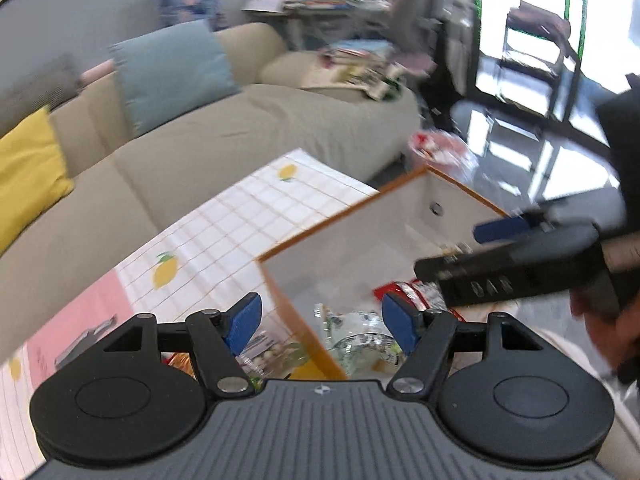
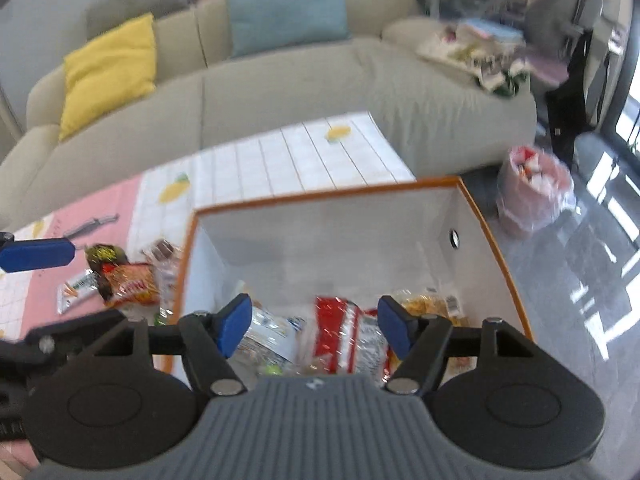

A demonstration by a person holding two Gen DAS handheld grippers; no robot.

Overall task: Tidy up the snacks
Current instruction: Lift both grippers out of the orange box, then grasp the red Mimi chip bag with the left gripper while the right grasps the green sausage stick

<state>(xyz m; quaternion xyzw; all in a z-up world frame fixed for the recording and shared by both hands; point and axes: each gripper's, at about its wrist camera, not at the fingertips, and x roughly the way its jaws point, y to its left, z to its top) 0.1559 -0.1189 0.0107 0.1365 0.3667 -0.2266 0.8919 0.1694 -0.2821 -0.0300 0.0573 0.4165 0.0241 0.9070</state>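
Hovering both grippers, left (image 1: 322, 322) and right (image 2: 315, 322), jaws released, over my snack-filled box (image 2: 320, 216) on the desk (image 2: 304, 156).

We read no text anywhere: the printing on the snack packets (image 2: 128, 280) beside the white box (image 2: 328, 220) and on the red packet (image 2: 344, 332) inside it is too blurred.
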